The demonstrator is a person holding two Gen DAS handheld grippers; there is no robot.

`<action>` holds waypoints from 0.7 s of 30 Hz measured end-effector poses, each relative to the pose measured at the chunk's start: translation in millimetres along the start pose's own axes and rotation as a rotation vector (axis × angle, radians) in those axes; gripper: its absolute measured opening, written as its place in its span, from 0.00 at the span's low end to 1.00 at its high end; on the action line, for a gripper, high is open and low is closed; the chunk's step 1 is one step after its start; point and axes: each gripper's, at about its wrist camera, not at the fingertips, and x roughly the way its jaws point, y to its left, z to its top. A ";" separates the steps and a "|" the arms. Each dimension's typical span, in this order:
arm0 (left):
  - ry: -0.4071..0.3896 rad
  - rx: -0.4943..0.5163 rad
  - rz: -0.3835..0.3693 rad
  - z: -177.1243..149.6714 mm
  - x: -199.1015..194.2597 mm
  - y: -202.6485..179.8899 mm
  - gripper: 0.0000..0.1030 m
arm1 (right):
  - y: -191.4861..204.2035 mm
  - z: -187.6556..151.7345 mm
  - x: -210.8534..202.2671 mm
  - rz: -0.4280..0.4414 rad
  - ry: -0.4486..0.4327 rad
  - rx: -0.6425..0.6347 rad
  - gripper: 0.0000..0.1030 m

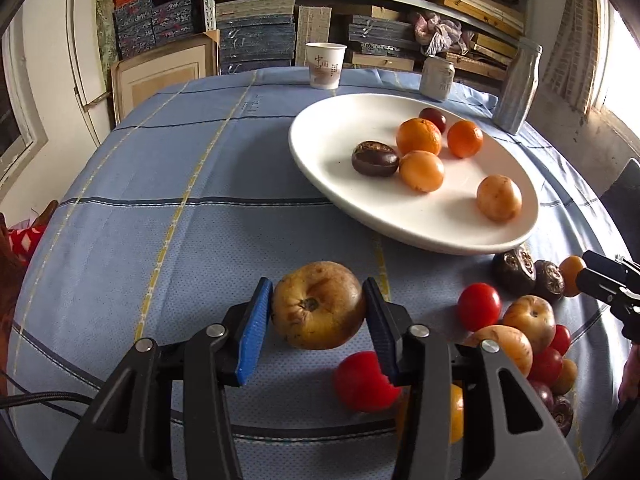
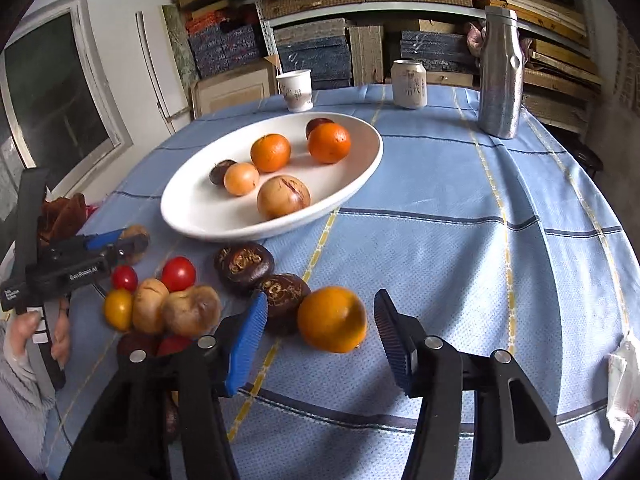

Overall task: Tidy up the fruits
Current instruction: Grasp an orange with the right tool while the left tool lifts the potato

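My left gripper is shut on a yellow-brown fruit that rests on the blue cloth, both blue pads against its sides. In the right wrist view an orange lies between the fingers of my right gripper, which is open with gaps on both sides. A white oval plate holds two oranges, yellow fruits and dark ones. Loose tomatoes, yellow fruits and dark passion fruits lie in a pile between the two grippers.
A paper cup, a can and a metal bottle stand at the table's far edge, with packed shelves behind. A crumpled tissue lies at the right edge. A person's hand holds the left tool.
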 end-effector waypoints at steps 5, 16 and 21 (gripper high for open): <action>0.002 0.012 0.009 -0.4 0.0 -2.6 0.45 | -8.0 -2.4 5.1 -0.002 0.024 0.027 0.50; 0.001 0.015 0.008 -1.4 1.2 -3.2 0.45 | -20.8 -5.3 16.1 0.093 0.066 0.102 0.38; -0.053 -0.008 -0.008 1.3 -11.7 -0.3 0.44 | -18.3 0.7 0.8 0.086 -0.010 0.089 0.38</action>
